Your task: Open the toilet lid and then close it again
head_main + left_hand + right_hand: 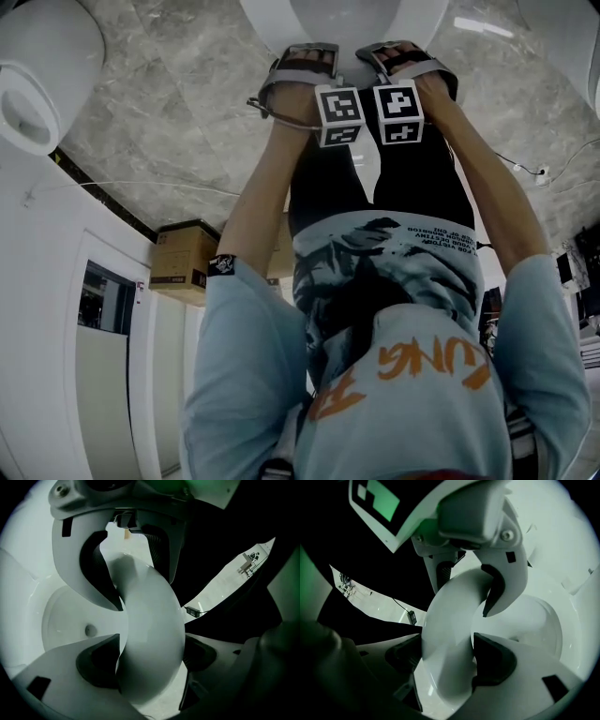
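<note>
The white toilet (347,19) stands at the top of the head view, with both grippers side by side at its front edge. In the left gripper view the curved white toilet lid (150,634) runs between the jaws of my left gripper (119,623), and the pads press on it. Beyond it lies the bowl (61,616). My right gripper (480,625) likewise clamps the toilet lid (445,639) from both sides, with the bowl (534,620) behind. The left gripper (300,70) and right gripper (408,61) point steeply down, marker cubes touching.
The floor is grey marble tile (169,112). A second white fixture (37,84) sits at the upper left. A cardboard box (183,258) stands against the white wall (56,281). A thin cable (141,183) runs across the floor, and a small adapter (192,612) lies near the toilet.
</note>
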`<state>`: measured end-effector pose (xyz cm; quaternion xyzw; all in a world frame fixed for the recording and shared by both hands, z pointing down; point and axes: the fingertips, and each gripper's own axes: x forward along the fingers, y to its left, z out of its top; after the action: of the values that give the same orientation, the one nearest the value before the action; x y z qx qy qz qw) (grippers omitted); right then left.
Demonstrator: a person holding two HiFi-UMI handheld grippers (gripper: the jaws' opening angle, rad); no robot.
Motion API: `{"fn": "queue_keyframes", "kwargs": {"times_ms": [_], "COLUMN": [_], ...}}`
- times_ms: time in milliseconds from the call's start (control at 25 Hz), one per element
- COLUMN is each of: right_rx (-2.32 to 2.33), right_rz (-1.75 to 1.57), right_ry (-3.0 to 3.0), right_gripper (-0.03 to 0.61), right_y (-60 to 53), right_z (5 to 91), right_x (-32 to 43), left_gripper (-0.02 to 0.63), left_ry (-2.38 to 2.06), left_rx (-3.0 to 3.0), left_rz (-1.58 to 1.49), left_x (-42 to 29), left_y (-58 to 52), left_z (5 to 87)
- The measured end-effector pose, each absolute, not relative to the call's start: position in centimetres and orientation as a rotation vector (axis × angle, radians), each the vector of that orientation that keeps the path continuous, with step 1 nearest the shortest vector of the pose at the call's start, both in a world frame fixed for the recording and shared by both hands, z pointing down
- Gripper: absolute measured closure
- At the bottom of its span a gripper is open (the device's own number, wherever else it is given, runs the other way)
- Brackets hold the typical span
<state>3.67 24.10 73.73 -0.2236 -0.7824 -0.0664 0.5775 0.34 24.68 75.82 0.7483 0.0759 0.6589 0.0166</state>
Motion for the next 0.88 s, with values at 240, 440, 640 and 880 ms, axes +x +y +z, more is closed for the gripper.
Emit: {"fn": "queue_keyframes", "kwargs": {"times_ms": [240, 440, 640, 880], "right_rx": [-0.525, -0.464, -0.387, -0.224], "right_rz": [-0.131, -0.116, -0.117, -0.156], "right_ry": [-1.896, -1.955, -2.006, -2.047], "right_gripper": [0.247, 0.272, 0.291, 0.321], "right_y": [23.5, 23.1, 21.9, 21.0], "right_z": [68.7, 64.0, 59.8, 55.8], "right_x": [3.9, 3.5, 3.7, 3.9], "left_gripper": [0.235, 0.236, 0.259, 0.287], "left_ry": [0.098, 0.033, 0.016, -0.020], "left_rx": [2.439, 2.454, 2.473, 2.467], "left_rz": [2.092, 2.086, 2.085, 2.113], "left_x": [0.6, 0.3, 0.5, 0.3], "left_y": [23.6, 22.9, 22.0, 21.0], "left_z": [71.8, 68.1, 64.1, 60.2]}}
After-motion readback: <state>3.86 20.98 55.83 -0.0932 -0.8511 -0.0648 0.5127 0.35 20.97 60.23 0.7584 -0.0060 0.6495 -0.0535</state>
